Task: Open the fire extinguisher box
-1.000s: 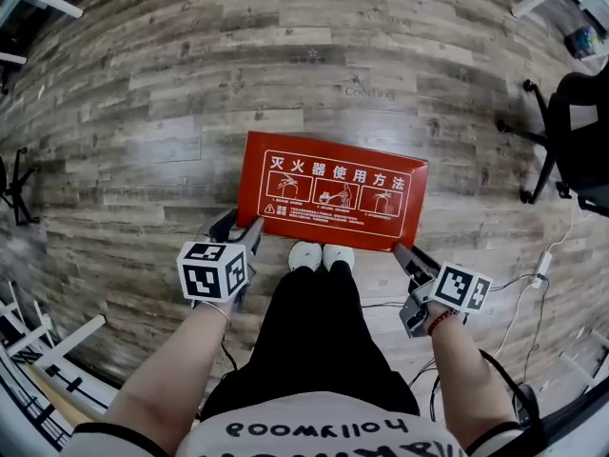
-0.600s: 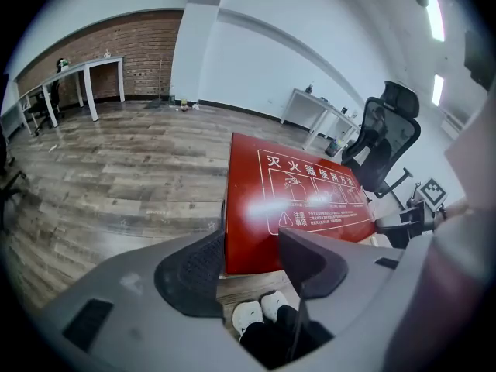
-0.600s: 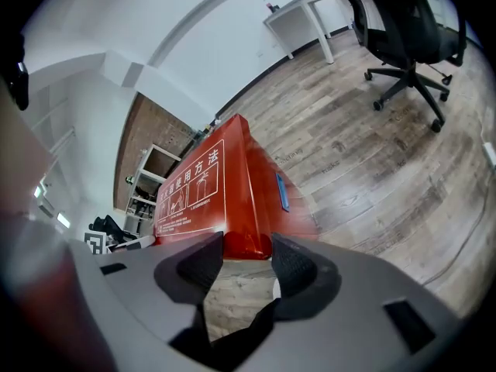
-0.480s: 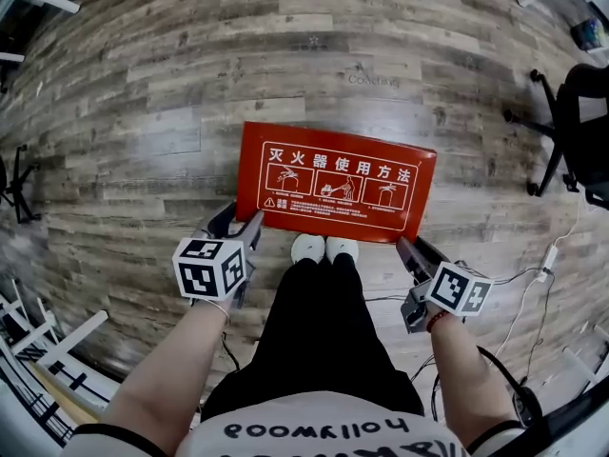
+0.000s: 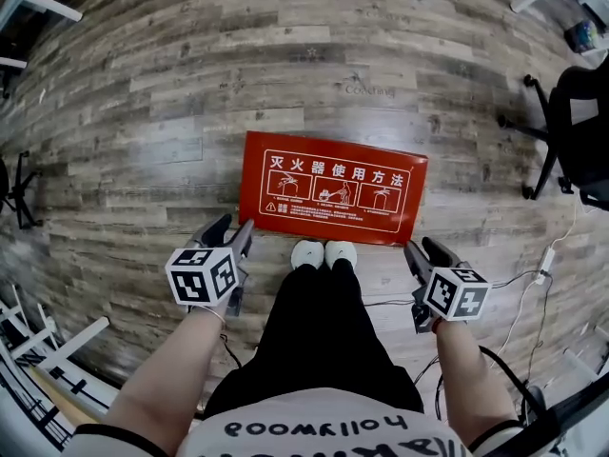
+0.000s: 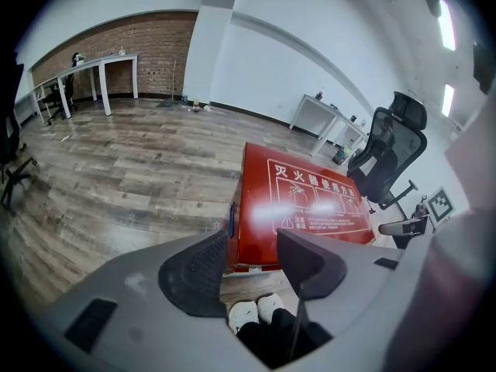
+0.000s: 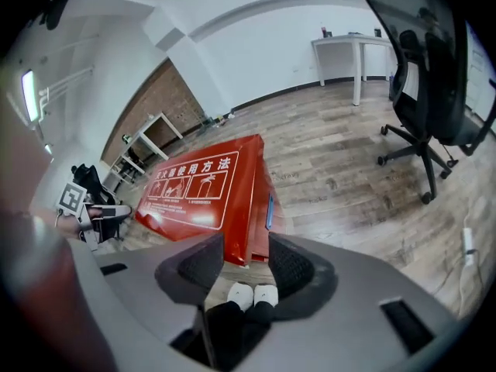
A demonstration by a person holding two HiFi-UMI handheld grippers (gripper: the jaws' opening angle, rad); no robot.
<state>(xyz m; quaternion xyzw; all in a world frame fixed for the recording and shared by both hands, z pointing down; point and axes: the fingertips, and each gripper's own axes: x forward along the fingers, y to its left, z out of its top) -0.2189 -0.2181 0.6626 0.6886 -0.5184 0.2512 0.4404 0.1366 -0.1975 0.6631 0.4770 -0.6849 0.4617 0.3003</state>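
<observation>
Left claw (image 5: 237, 223) agape — red box (image 5: 333, 188) closed

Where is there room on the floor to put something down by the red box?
The wooden floor beyond the red box is wide and bare, and so is the stretch on its left. It is crowded on the near side, where the shoes stand, and right, by the office chair and cables.

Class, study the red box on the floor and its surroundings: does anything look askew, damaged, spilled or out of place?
Nothing is damaged or spilled. The red box lies flat on the wooden floor, shut, only slightly askew to the planks. Loose cables trail over the floor by the right gripper.
</observation>
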